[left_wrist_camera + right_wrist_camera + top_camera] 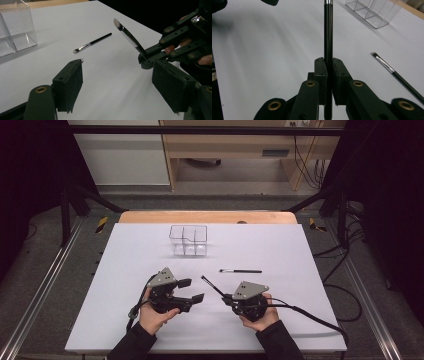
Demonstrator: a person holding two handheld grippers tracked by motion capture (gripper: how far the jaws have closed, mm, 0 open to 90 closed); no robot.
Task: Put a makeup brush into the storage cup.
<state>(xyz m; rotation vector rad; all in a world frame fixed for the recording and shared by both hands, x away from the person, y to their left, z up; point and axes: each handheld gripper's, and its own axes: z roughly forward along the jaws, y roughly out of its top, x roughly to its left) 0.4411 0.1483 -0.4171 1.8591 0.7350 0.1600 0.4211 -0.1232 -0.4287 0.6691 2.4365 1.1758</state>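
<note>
Two makeup brushes were in play. Right hand-held gripper [226,297] was clenched on the first brush [212,286], jaws pinching the black handle near its tail end, as seen in the right gripper view [328,45]. Long axis of that brush ran up and away from the jaws toward the far left of the worktop [125,250], bristle end leading and raised off the surface, tilted rather than level. Left hand-held gripper [192,290] stood released, jaws wide apart with nothing between them; the held brush's tip lay just beside and slightly beyond its jaws, to that gripper's right [127,35]. Left hand was therefore the nearer one for any hand-over.

Second brush [241,270] lay flat on the worktop, long axis across the table, bristles pointing left, beyond the right hand and nearer to it than to the left. Clear divided box [188,240] stood farther back, well apart from both grippers, roughly in line with where the held brush pointed.
</note>
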